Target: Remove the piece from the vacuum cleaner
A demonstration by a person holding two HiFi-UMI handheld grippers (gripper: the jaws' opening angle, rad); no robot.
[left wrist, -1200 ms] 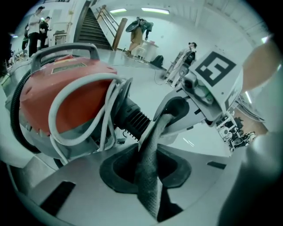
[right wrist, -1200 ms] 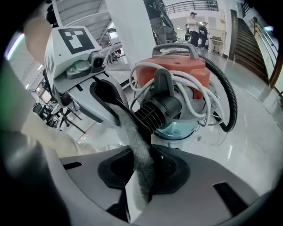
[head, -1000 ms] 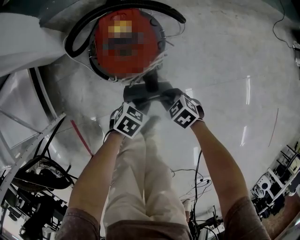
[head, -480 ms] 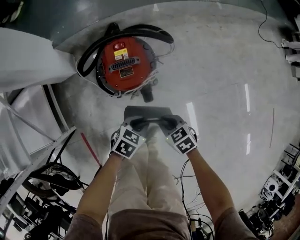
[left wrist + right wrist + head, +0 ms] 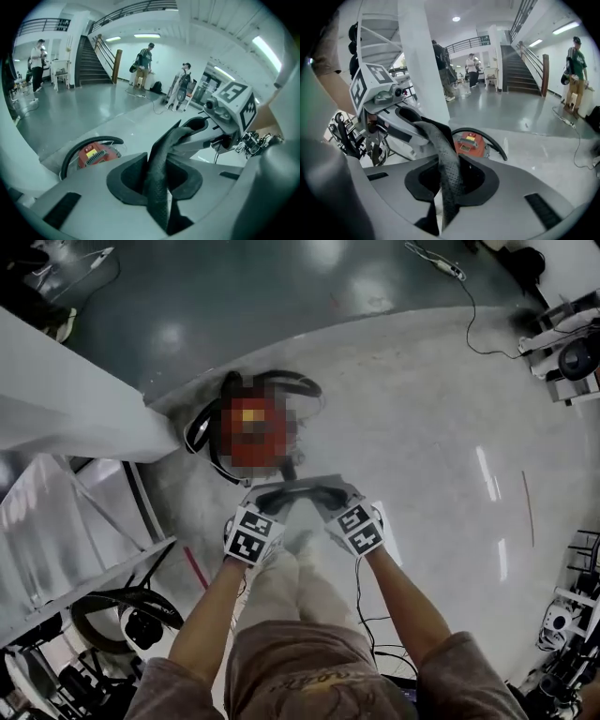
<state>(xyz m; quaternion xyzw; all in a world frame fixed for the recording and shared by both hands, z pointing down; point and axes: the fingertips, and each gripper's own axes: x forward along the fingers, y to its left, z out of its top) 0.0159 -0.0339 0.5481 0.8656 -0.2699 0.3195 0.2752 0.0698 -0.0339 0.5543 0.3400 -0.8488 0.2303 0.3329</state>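
The red round vacuum cleaner (image 5: 251, 432) stands on the pale floor ahead of me, with its black hose (image 5: 298, 385) looped round its far side. It also shows low in the left gripper view as the vacuum cleaner (image 5: 96, 154) and in the right gripper view as the vacuum cleaner (image 5: 468, 142). A black perforated strap (image 5: 298, 491) spans between my two grippers, up off the vacuum. The left gripper (image 5: 274, 499) is shut on one end of the strap (image 5: 159, 180). The right gripper (image 5: 323, 499) is shut on the other end of the strap (image 5: 446, 173). Each gripper faces the other.
A white slanted beam (image 5: 75, 409) and a metal frame (image 5: 103, 568) stand to the left of the vacuum. Cables (image 5: 469, 296) trail over the floor at the back right. Equipment (image 5: 562, 343) crowds the right edge. Several people (image 5: 145, 61) stand by a staircase (image 5: 91, 61) far off.
Both grippers have come up and away from the vacuum cleaner with the black strap between them. The vacuum now looks smaller and farther off.
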